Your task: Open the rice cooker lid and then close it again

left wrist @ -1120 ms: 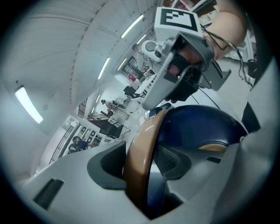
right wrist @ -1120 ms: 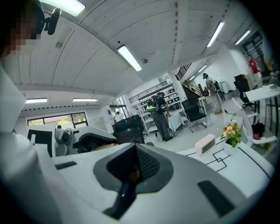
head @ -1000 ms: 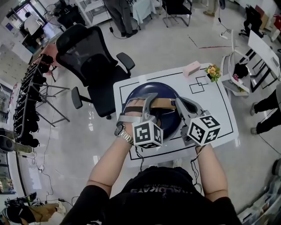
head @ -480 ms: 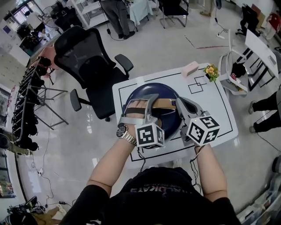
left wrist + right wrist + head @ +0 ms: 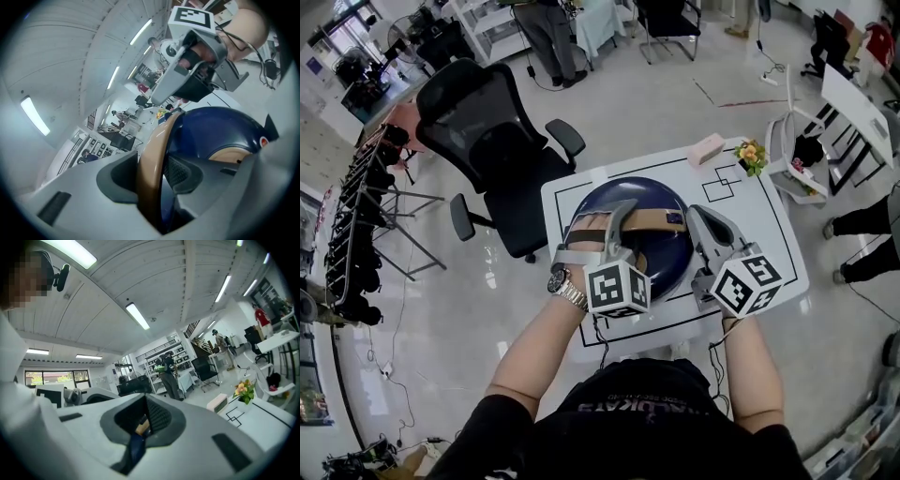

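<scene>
The dark blue rice cooker [image 5: 661,255] stands with its lid down on the white table [image 5: 769,234]. A tan handle [image 5: 654,220] arches over the lid. My left gripper [image 5: 622,210] is shut on that handle, and in the left gripper view the tan band [image 5: 152,154] runs between the pads in front of the blue lid [image 5: 211,131]. My right gripper [image 5: 693,215] hovers at the cooker's right side, shut and holding nothing. It also shows above the lid in the left gripper view, the right gripper [image 5: 187,70]. In its own view the right gripper [image 5: 144,420] has its jaws together.
A black office chair [image 5: 487,141] stands beyond the table's far left corner. A pink box [image 5: 708,147] and a small pot of flowers [image 5: 754,152] sit at the table's far edge. A white rack [image 5: 797,155] is to the right, and people stand farther off.
My right gripper has drifted a little to the right, away from the handle. The left gripper has stayed on the handle and the lid is still down.
</scene>
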Demonstrator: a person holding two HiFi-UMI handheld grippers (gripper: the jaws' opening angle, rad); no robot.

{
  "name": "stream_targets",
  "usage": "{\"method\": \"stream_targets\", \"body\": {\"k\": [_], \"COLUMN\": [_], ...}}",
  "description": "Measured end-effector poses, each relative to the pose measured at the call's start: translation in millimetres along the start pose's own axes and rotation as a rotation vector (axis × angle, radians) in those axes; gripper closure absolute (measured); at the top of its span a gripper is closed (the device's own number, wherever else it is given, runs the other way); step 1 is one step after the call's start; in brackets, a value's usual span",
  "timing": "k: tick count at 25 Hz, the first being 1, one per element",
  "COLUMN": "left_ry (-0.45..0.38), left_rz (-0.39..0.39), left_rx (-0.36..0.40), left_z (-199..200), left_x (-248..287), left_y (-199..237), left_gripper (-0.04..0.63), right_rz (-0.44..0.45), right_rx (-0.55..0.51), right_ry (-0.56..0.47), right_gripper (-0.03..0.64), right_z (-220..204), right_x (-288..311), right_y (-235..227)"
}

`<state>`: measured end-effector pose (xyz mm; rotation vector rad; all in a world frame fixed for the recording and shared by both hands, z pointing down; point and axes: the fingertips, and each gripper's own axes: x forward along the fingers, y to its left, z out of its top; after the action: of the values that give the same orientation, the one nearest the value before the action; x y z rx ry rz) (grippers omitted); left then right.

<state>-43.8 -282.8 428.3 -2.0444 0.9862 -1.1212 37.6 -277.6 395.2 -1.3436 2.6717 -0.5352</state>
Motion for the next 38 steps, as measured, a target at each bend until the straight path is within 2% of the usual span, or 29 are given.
{"method": "stream_targets", "body": {"k": [5,12,22,32,38], "left_ry": [-0.030,-0.087,-0.216,-0.312,-0.303], "left_rz": [0.014,0.040,0.101,0.170,0.237], "left_rx": [-0.067,-0.185,-0.392,-0.580,-0.672], "left_z": [1,-5,-21,-50,-87], "left_x": [-9,-25,-56,-87,-109], "left_y": [12,33,68,99,121], "left_gripper": [0.436,0.436,0.437,0.445,0.466], "right_rz": [-0.052,-0.082,-0.055,-0.013,0.028], "right_rx": [0.000,-0.012,-0.033,-0.051,-0.054], "right_ry": [-0.060,-0.059,-0.043,-0.047,-0.042], "right_gripper": [0.615,0.615,0.615,0.615,0.615], "right_z": [21,27,26,31,29], "right_x": [-15,-20,-9,11,30], "right_y": [-17,-23,-7,19,40]}}
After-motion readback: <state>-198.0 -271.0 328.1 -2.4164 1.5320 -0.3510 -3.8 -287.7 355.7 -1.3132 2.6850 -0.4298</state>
